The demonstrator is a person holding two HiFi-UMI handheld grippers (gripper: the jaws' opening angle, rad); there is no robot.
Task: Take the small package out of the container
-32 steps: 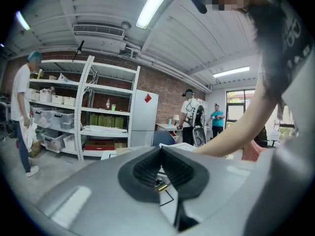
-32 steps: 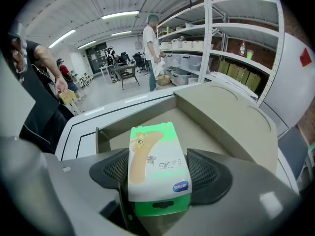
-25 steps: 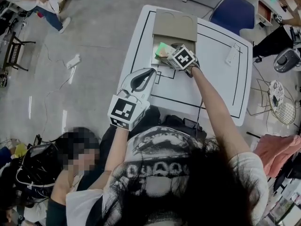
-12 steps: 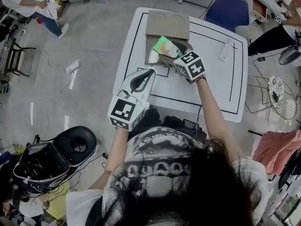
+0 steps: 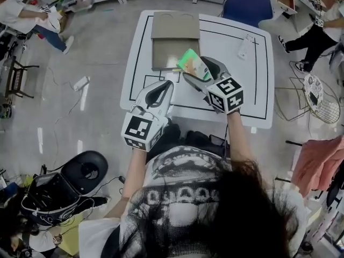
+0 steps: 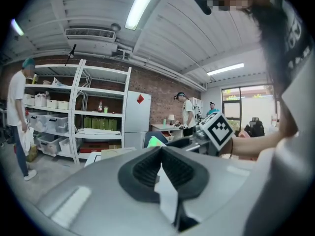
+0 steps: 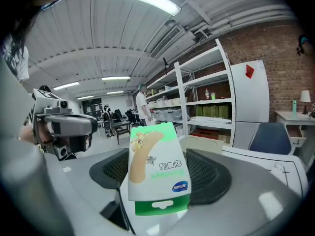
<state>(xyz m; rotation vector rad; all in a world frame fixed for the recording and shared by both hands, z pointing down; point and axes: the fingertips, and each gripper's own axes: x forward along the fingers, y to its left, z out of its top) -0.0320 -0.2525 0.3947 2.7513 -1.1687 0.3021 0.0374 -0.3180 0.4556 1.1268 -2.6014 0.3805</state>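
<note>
The right gripper [image 5: 192,75] has drawn back from the cardboard box [image 5: 161,51] toward the person, and the small package [image 5: 194,64], inside the box a second ago, now rides clear of it, seen over the box's near right corner above the white table [image 5: 236,63]. In the right gripper view the jaws are clamped on the lower part of the green-and-white package [image 7: 156,167], which stands upright between the dark pads [image 7: 209,176]. The left gripper [image 5: 160,89] remains where it was, at the table's near edge, well apart from the box. Its jaws are pressed together with nothing between them in the left gripper [image 6: 160,167] view.
</note>
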